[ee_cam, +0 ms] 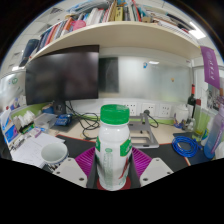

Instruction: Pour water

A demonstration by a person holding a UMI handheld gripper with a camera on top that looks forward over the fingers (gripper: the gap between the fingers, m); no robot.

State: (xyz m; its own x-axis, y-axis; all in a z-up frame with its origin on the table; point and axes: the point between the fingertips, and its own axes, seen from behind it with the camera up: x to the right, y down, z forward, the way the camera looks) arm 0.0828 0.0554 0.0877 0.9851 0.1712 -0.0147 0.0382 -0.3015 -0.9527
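Hand-held gripper (pixel 113 166) pinching upright white bottle (pixel 113 150), green cap, green-printed label.

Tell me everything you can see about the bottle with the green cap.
The bottle is white, seemingly plastic, with a green screw cap still on and a green-and-white label on its body. It stands upright between the gripper's two fingers, whose purple pads lie against its sides, so it appears gripped. Its base is hidden. Beyond it is a cluttered desk.

Dark monitor (pixel 62 77) (off, seemingly), bookshelf (pixel 100 22) above.
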